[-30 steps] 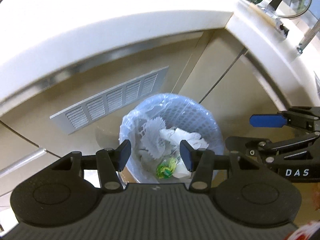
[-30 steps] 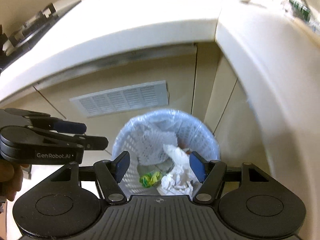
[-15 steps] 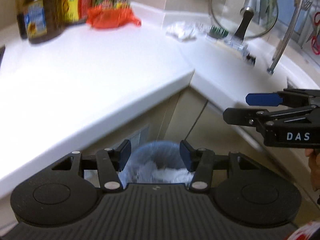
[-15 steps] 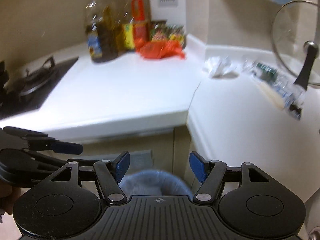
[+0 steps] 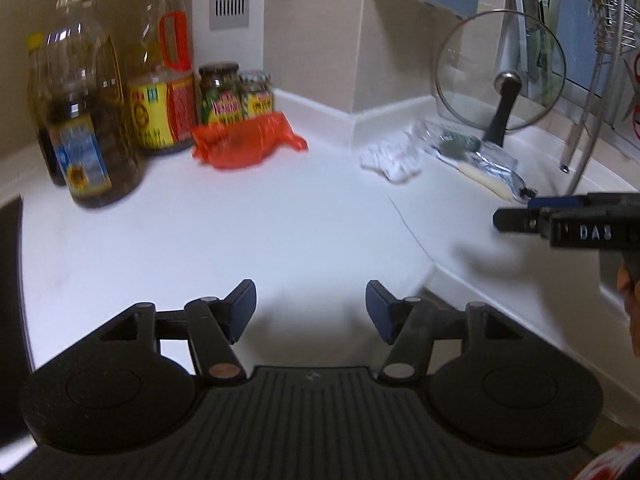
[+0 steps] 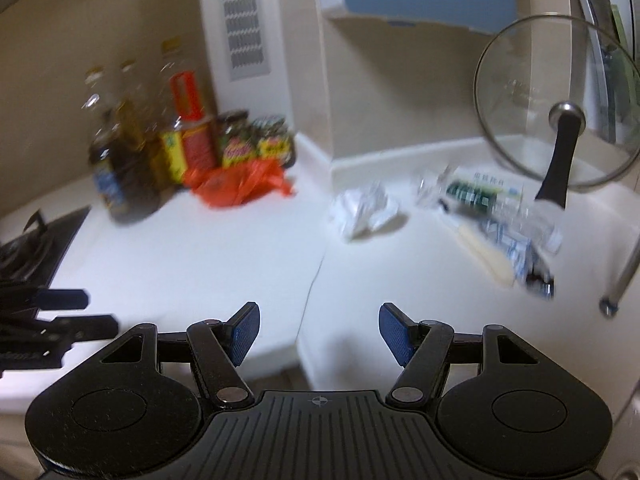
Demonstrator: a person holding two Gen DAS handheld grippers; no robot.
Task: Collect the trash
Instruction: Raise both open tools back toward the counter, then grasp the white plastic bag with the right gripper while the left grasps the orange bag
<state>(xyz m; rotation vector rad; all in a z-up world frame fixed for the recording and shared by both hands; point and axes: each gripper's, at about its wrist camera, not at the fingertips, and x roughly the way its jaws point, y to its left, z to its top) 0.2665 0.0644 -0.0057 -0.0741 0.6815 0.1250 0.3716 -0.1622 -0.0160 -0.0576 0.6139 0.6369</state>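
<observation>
Both tools empty above the white worktop (image 5: pixel 280 216), lining up for the next piece of trash.

The left tool (image 5: pixel 311 306) is opening with nothing between its pads; the right tool (image 6: pixel 319 334) stands wide, empty. The crumpled white paper wad (image 6: pixel 362 210) lies in the corner beside a clear printed plastic wrapper (image 6: pixel 492 216); the next move calls for reaching forward and closing on one. "DAS" is readable on the right tool; bottle labels blur.

On the surface (image 5: pixel 280 220), the crumpled paper (image 5: pixel 390 160) lies right of the bag (image 5: pixel 244 144), bottles (image 5: pixel 92 120) behind-left, lid (image 5: pixel 500 72) right.
</observation>
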